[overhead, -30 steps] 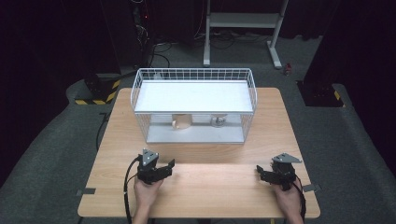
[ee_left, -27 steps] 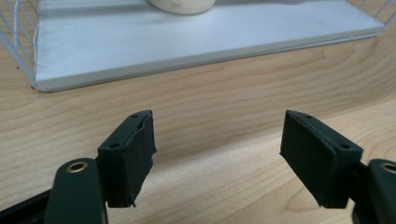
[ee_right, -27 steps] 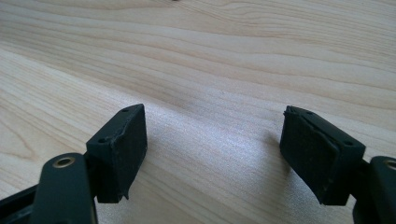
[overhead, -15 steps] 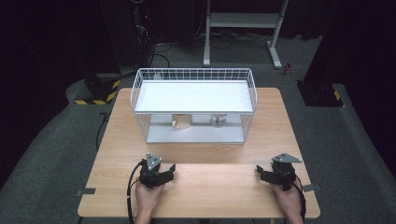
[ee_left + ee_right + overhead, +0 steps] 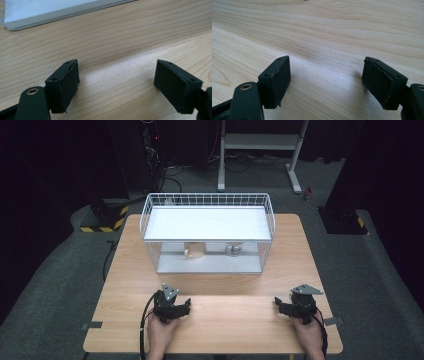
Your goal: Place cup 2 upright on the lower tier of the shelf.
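My left gripper (image 5: 183, 304) rests on the wooden table (image 5: 225, 285) near its front edge at the left, held by a hand. Its jaws have just been opening and stand apart with only bare wood between them; in the left gripper view the gripper (image 5: 116, 80) is open. My right gripper (image 5: 281, 306) lies near the front edge at the right, also in a hand. In the right gripper view that gripper (image 5: 325, 80) is open over bare wood.
A white wire basket (image 5: 207, 200) with a white shelf stands at the table's back middle. Under the shelf sit a tan cup-like object (image 5: 194, 251) and a small metallic object (image 5: 233, 250). The shelf's base edge (image 5: 50, 12) appears in the left gripper view.
The left gripper has shifted slightly and turned on the table, and its jaws stand wider. The right gripper has not moved.
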{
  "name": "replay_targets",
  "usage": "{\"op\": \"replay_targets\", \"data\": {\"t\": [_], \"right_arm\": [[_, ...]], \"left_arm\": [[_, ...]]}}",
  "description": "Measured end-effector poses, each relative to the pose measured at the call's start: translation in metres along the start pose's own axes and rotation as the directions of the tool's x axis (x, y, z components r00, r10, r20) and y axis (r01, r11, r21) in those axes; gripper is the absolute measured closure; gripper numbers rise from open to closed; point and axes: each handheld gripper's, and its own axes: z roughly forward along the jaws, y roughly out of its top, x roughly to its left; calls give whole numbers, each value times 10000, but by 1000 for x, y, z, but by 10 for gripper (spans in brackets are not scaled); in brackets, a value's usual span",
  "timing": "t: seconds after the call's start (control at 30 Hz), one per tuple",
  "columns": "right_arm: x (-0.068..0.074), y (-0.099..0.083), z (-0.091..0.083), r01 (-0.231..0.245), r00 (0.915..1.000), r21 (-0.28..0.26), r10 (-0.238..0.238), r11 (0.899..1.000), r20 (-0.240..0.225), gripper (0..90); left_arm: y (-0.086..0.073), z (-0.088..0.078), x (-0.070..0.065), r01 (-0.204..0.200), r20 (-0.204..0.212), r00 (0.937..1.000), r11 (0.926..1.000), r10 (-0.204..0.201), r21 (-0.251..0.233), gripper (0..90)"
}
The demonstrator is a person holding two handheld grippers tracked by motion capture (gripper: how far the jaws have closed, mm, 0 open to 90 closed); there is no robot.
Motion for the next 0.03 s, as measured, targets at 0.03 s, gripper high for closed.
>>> {"op": "replay_targets", "data": {"t": [0.03], "right_arm": [[0, 0, 0, 1, 10000, 0, -1, 10000, 1, 230]], "left_arm": [[0, 0, 0, -5, 2, 10000, 10000, 5, 3, 199]]}}
